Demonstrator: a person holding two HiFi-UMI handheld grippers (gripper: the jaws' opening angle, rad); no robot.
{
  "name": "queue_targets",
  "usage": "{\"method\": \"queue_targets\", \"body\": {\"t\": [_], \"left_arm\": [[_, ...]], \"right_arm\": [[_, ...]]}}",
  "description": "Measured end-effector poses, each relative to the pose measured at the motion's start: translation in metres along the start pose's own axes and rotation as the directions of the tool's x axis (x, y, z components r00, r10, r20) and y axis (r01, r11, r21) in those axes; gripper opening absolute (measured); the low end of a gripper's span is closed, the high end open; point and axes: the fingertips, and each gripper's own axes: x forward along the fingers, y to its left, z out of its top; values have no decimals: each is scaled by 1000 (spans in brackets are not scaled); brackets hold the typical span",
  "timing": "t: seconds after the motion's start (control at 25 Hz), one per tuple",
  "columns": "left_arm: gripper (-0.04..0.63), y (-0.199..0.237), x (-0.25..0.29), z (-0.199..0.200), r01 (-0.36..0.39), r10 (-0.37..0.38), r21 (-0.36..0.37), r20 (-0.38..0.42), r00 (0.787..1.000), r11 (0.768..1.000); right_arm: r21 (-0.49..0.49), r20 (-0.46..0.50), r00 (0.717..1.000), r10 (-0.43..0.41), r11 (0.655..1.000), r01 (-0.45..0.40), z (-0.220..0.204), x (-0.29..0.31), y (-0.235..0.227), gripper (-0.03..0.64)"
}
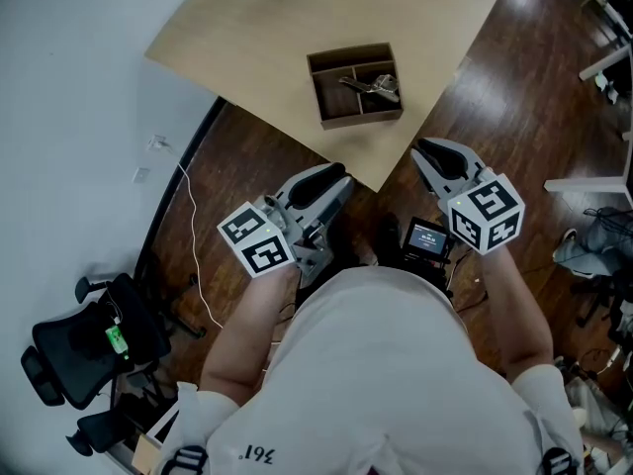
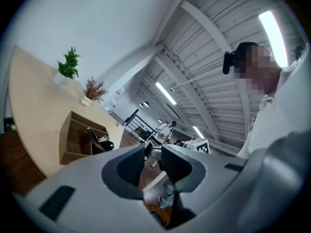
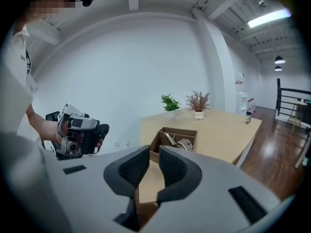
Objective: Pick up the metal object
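Note:
A brown wooden box [image 1: 326, 95] with compartments sits on the light wooden table [image 1: 257, 38]. The shiny metal object [image 1: 376, 87] lies in the box's far right compartment. It also shows in the right gripper view as the metal object [image 3: 181, 142] and in the left gripper view as a dark shape [image 2: 99, 140] inside the box [image 2: 73, 144]. My left gripper [image 1: 336, 178] and right gripper [image 1: 427, 151] hang near my body, short of the table's corner and well back from the box. Both stand slightly open, left gripper [image 2: 153, 152] and right gripper [image 3: 154, 152], with nothing between the pads.
Two potted plants [image 3: 170, 103] [image 3: 198, 102] stand at the table's far side. A black office chair [image 1: 89, 349] and a white cable [image 1: 193, 236] are on the dark wood floor to my left. A small screen device [image 1: 428, 237] sits by my waist.

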Motion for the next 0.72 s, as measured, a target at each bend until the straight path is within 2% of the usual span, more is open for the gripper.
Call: {"method": "queue_targets", "body": {"t": [0.04, 0.12, 0.72], "left_arm": [[80, 4, 2, -1, -5, 5, -1, -1, 1000, 1000], [121, 10, 6, -2, -11, 11, -5, -8, 1000, 1000], [120, 54, 39, -10, -55, 55, 4, -101, 993, 998]], "right_arm": [[-8, -5, 1000, -1, 1000, 1, -1, 4, -3, 40], [-27, -19, 1000, -8, 1000, 7, -3, 11, -11, 40], [-207, -134, 991, -29, 978, 1, -5, 63, -48, 40]]}}
